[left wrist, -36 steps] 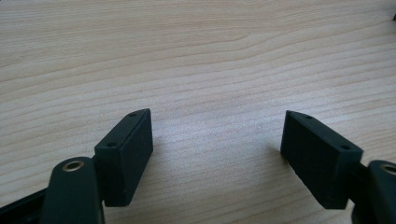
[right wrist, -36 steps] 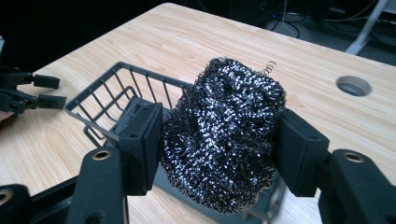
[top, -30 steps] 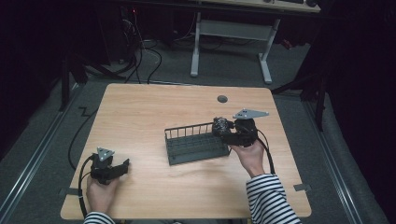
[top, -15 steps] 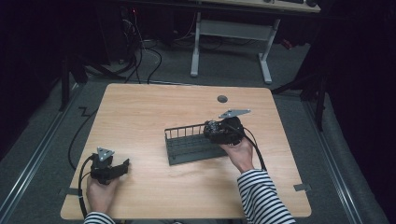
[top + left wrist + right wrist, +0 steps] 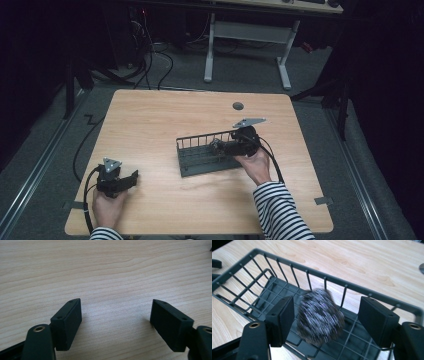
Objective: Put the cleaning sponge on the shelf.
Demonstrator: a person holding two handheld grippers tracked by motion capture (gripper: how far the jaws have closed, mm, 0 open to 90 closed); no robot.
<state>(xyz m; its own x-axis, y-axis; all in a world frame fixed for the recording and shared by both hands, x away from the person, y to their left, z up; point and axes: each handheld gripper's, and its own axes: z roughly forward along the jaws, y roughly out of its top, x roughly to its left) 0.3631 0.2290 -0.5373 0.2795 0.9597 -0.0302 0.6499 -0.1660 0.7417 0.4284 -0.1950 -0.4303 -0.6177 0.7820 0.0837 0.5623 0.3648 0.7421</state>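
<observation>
One furry ball [image 5: 320, 316] — inside wire basket [image 5: 372, 298]

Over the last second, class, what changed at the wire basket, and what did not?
The right gripper sank into the wire basket; its jaws have just been opening, and the furry ball sits loose between them, blurred. The left gripper, open, and the basket kept their places on the table.
</observation>
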